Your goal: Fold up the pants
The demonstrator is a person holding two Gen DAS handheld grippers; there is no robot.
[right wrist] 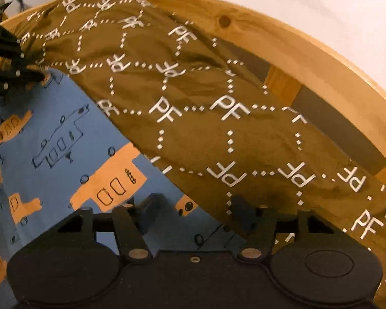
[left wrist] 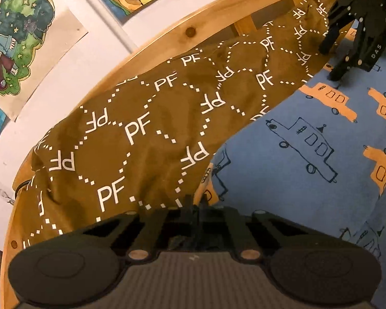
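Pants [left wrist: 151, 134], brown with a white PF print, lie stretched along the far side of the bed, their long axis running beside the wooden bed frame [left wrist: 182, 29] and over the blue car-print sheet [left wrist: 308, 170]. Left gripper [left wrist: 195, 206] sits at one end, fingers pinched together right on the near fabric edge (clamped on the pants, by the look of it). Right gripper [right wrist: 193, 211] is at the opposite end, fingers spread apart, one over the sheet and one touching the fabric edge, holding nothing. So each gripper owns one end, garment spanning between them. My read: the fold will run lengthwise, end to end, once the right gripper closes.
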